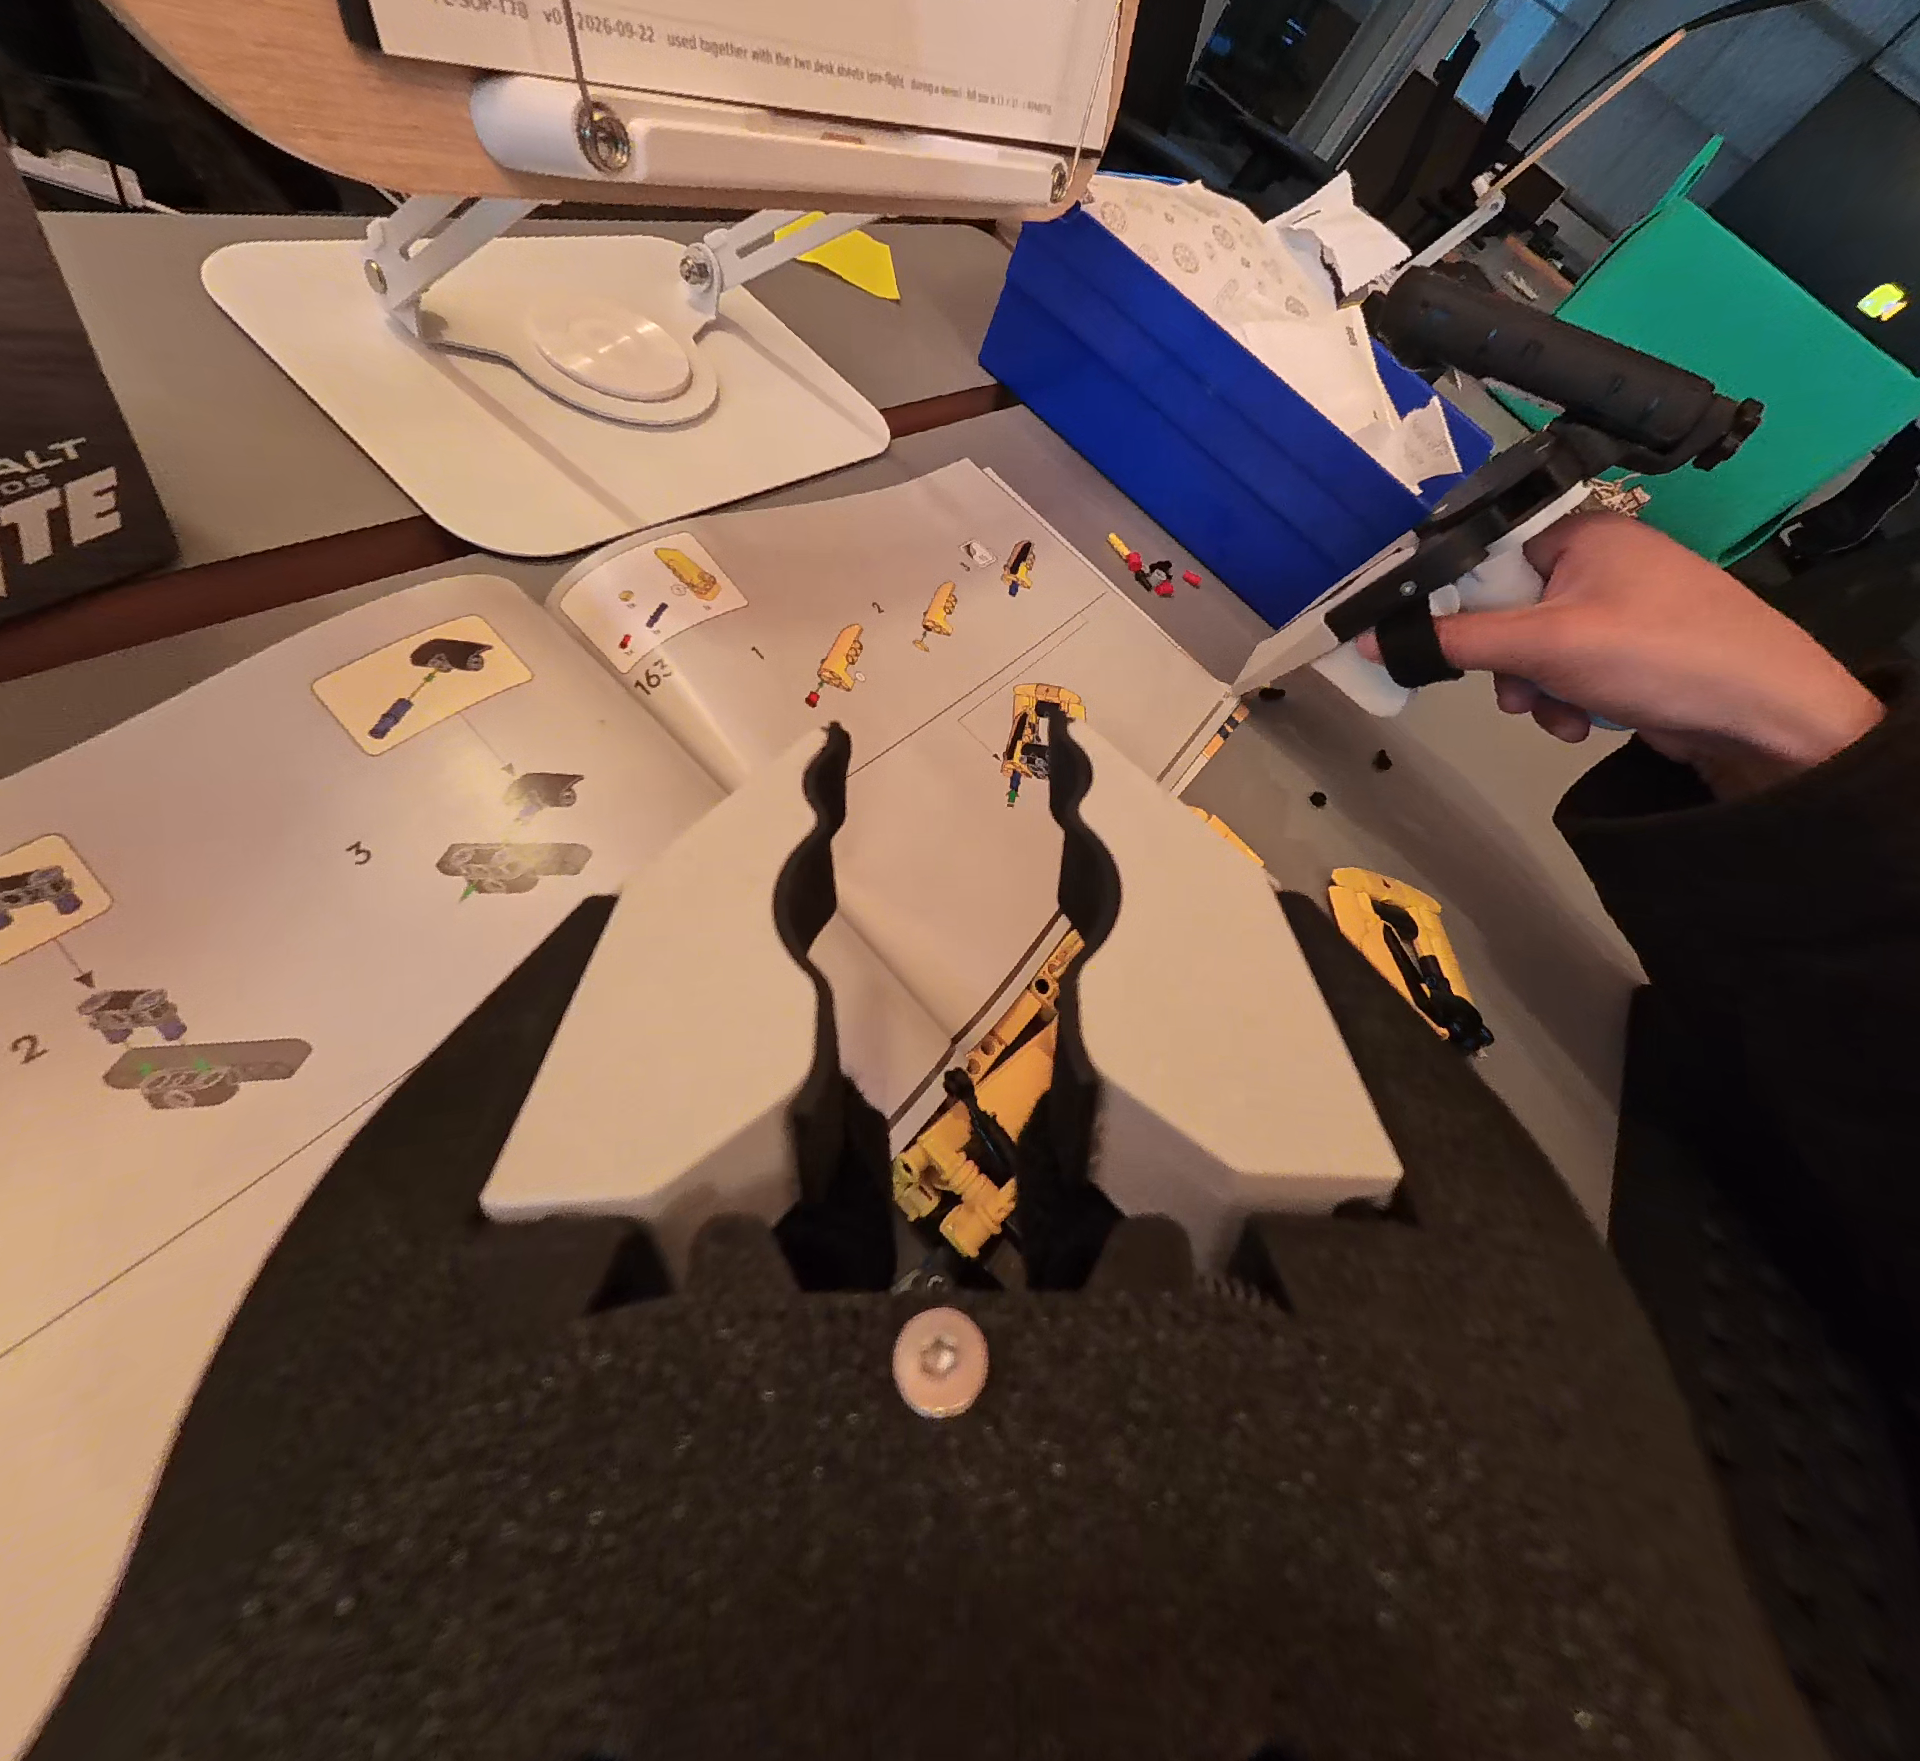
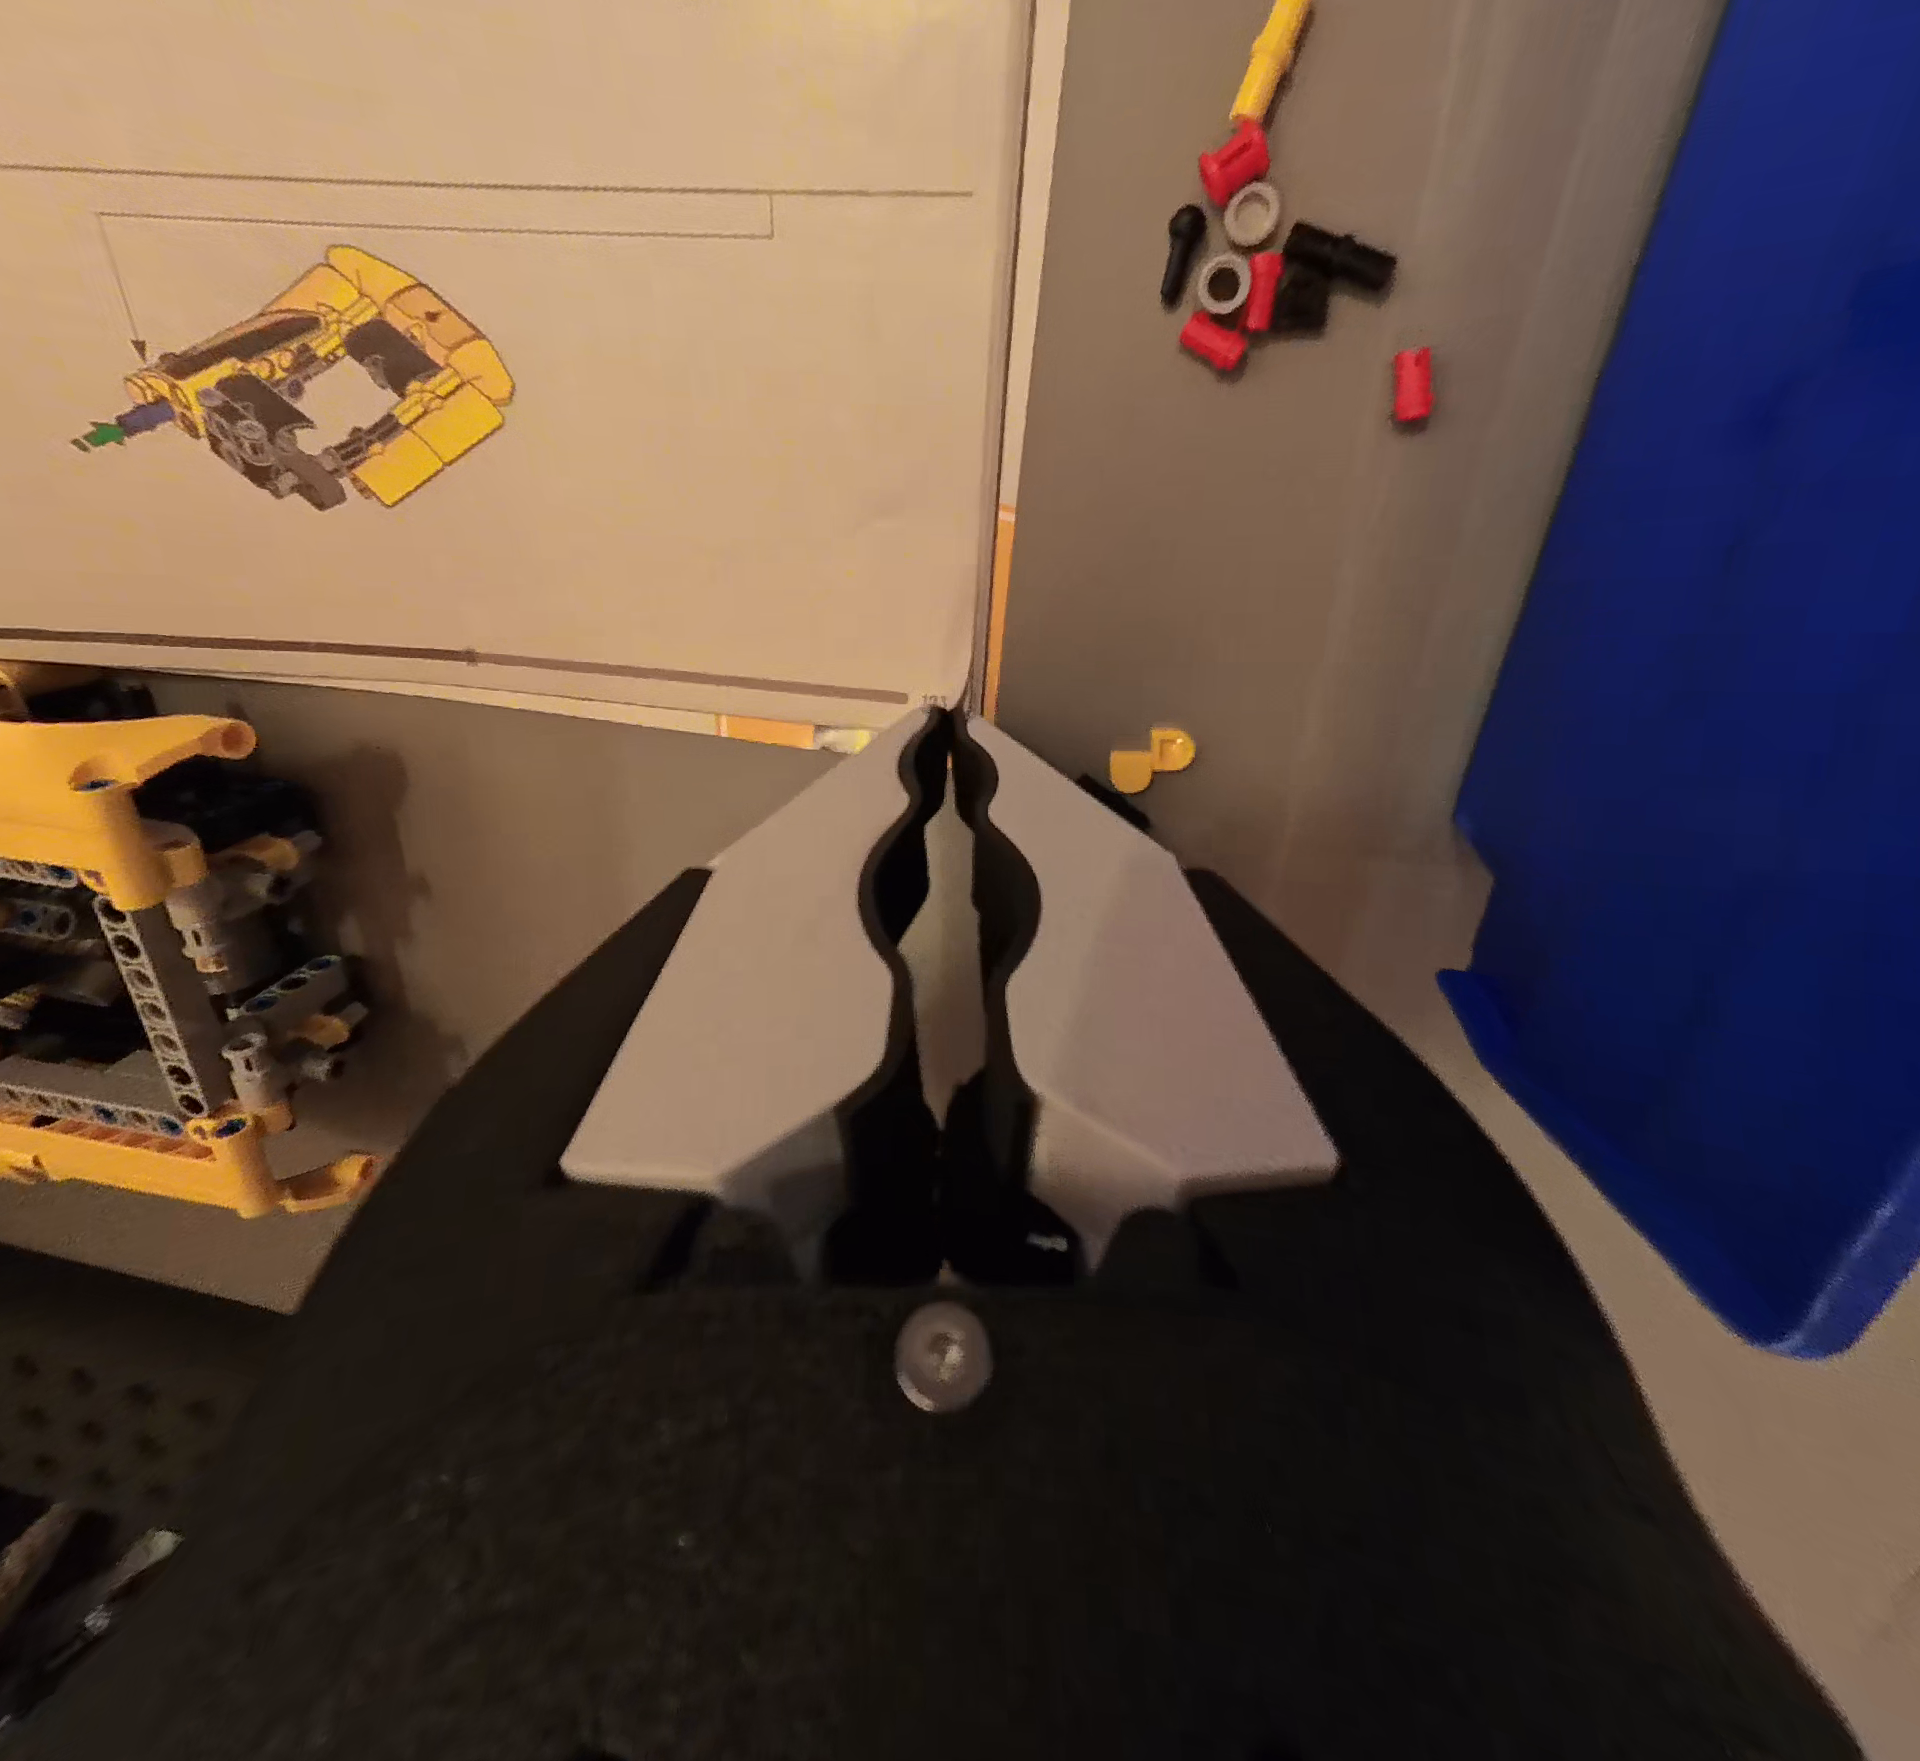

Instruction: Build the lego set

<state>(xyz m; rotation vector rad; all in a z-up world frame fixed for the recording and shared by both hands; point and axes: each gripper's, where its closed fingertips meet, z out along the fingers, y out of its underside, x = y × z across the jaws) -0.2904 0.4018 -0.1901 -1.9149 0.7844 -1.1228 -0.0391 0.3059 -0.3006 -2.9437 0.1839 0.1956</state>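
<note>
An open instruction booklet (image 1: 416,880) lies on the grey table. My left gripper (image 1: 943,729) hovers over its right page with the fingers apart and nothing between the tips. Part of a yellow lego model (image 1: 966,1161) shows low in the gap, past the booklet's near edge. My right gripper (image 2: 948,724) is shut on the bottom right corner of the booklet's page (image 2: 623,464). The left wrist view shows it (image 1: 1247,672) at that corner, held by a hand (image 1: 1642,631). The large yellow and grey model (image 2: 135,932) stands left of it.
A pile of small red, black, grey and yellow parts (image 2: 1257,257) lies right of the booklet, also in the left wrist view (image 1: 1153,568). A blue bin (image 1: 1195,423) stands beyond. A yellow sub-assembly (image 1: 1397,953) and a small yellow piece (image 2: 1153,757) lie nearby. A white stand (image 1: 540,381) holds a sheet. The small yellow piece (image 2: 1153,757) lies around 4 centimetres away from my right fingertips.
</note>
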